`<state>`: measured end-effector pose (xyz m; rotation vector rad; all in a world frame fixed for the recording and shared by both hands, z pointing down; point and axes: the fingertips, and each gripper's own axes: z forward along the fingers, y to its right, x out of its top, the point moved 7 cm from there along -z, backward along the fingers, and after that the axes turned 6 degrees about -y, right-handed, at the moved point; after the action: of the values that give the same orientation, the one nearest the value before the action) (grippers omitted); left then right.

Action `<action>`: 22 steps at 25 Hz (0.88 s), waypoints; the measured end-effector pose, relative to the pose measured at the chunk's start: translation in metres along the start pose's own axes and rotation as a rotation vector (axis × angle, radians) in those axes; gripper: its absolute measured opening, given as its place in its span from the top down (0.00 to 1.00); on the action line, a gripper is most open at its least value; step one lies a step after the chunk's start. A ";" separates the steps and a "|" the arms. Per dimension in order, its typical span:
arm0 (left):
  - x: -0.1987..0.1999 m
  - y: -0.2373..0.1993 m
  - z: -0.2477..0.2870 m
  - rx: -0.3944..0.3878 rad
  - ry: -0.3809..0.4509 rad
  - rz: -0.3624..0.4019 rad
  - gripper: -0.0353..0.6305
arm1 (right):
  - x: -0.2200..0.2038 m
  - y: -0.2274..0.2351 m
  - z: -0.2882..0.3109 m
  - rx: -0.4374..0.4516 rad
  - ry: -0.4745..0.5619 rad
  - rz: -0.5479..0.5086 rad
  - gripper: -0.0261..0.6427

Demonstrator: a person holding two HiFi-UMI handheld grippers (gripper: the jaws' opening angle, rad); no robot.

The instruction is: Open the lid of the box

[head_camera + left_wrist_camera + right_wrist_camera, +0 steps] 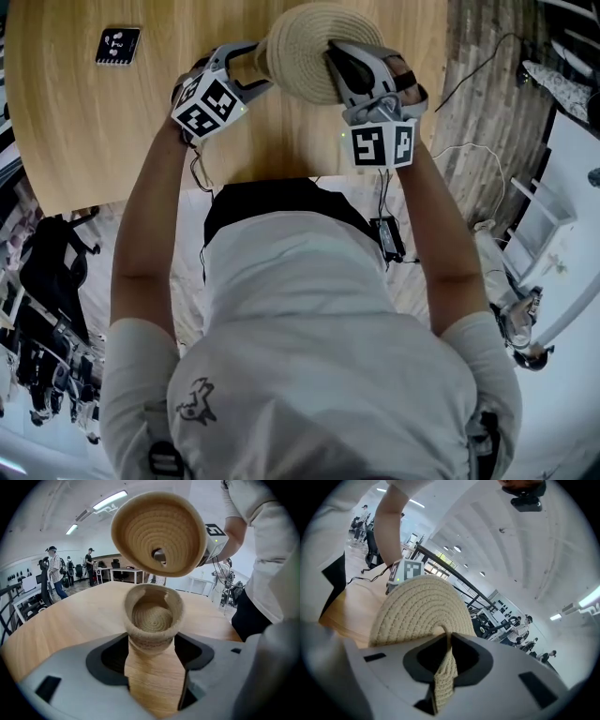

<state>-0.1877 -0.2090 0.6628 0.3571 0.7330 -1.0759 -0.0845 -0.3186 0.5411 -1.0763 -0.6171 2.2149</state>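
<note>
While the left hand-held gripper [156,654] grips the box [153,617], the right hand-held gripper [443,667] clamps the lifted-off lid [421,609]: opening apparently complete.

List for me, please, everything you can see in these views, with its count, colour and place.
Table: one, light wood, under the work.
Basket: one, beige woven rope, open, upright on the table.
Lid: one, beige woven rope, held in the air above the basket.
Marker card: one, black with white print, on the table's far left.
Cables: a few, dark and white, on the floor at the right.
Bystanders: several, mixed clothing, far across the room.
Left gripper: one, grey, jaws wide, closed on the basket's base.
Right gripper: one, grey, shut on the lid's centre strip.
Shirt: one, white, on the person.
</note>
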 end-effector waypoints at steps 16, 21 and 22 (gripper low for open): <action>0.022 0.049 -0.108 0.244 0.102 -0.105 0.50 | 0.038 -0.025 -0.103 0.063 0.105 0.399 0.91; 0.056 0.087 -0.136 0.301 0.193 -0.108 0.50 | 0.044 -0.028 -0.144 0.063 0.179 0.476 0.91; 0.070 0.095 -0.136 0.310 0.213 -0.116 0.50 | 0.037 -0.023 -0.155 0.064 0.191 0.492 0.91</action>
<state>-0.1336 -0.1316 0.5090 0.7094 0.7830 -1.2775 0.0299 -0.2544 0.4479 -1.5105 -0.2085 2.4715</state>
